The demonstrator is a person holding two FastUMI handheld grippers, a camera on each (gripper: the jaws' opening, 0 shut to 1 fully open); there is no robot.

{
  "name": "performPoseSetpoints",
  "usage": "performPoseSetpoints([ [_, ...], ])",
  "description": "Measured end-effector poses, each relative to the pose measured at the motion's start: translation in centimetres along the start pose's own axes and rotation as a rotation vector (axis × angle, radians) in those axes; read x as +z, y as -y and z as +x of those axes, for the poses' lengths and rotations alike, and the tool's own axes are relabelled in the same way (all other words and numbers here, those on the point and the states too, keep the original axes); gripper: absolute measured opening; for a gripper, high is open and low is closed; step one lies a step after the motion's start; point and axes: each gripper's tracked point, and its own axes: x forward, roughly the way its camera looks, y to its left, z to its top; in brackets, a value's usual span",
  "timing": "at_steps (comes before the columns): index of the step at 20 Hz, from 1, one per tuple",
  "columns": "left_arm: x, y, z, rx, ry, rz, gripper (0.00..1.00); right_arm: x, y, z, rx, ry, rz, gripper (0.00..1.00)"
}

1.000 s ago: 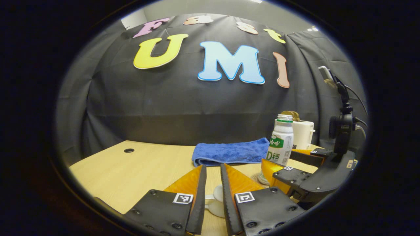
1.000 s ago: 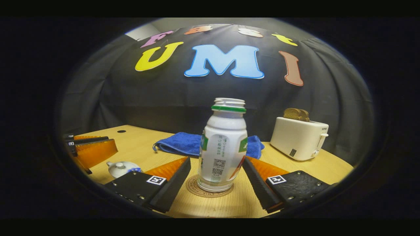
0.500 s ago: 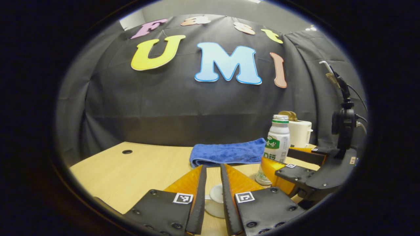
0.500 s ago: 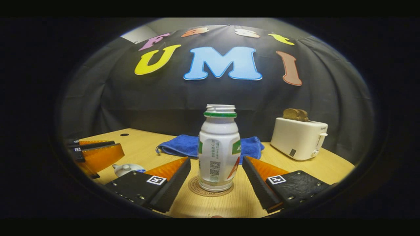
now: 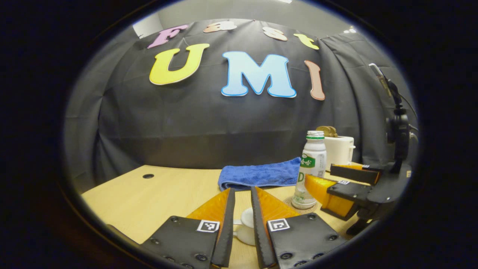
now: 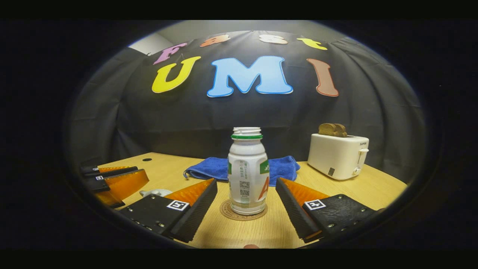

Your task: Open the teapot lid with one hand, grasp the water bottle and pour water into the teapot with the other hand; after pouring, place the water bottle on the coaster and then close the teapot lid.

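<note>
One water bottle (image 6: pixel 246 172) is standing on one coaster (image 6: pixel 242 215) mid-bench; your right gripper (image 6: pixel 246 196) is gaping wide, touching nothing. Your left gripper (image 5: pixel 242 213), fingers nearly closed, is pinching the teapot lid's knob (image 5: pixel 247 217).

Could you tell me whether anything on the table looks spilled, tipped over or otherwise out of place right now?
Nothing stands out. The white plastic water bottle stands upright and uncapped on the round brown coaster, with no puddle on the wooden table. The blue towel lies folded, and the white toaster sits level with bread in it.
</note>
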Motion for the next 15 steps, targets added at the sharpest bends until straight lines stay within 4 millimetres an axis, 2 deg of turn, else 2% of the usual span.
performPoseSetpoints([
  [3, 0.2, 0.4, -2.5, 0.014, 0.014, -0.005, 0.41, 0.6, 0.4, -3.0, -0.010, 0.022, 0.020, 0.96],
  [8, 0.4, 2.9, -7.7, 0.000, 0.024, 0.005, 0.42, 1.4, 1.6, -9.1, -0.025, 0.055, 0.010, 0.96],
  [9, 0.4, 3.6, -8.7, -0.008, 0.029, 0.012, 0.24, 1.2, 1.9, -10.2, -0.034, 0.060, -0.004, 0.96],
  [10, 0.2, 4.3, -9.4, -0.018, 0.029, 0.015, 0.42, 1.2, 2.1, -11.2, -0.037, 0.066, -0.008, 0.96],
  [11, -0.2, 5.0, -10.1, -0.025, 0.028, 0.012, 0.42, 0.9, 2.0, -12.2, -0.040, 0.069, -0.005, 0.96],
  [12, -0.6, 5.7, -10.7, -0.033, 0.024, 0.009, 0.33, 0.6, 2.0, -13.0, -0.041, 0.073, 0.000, 0.96],
  [13, -1.1, 6.2, -11.1, -0.036, 0.018, 0.006, 0.42, 0.3, 2.0, -13.7, -0.046, 0.073, 0.003, 0.96],
  [15, -1.4, 7.1, -11.8, -0.040, 0.024, 0.006, 0.41, -0.2, 2.2, -14.7, -0.055, 0.077, 0.007, 0.96],
])
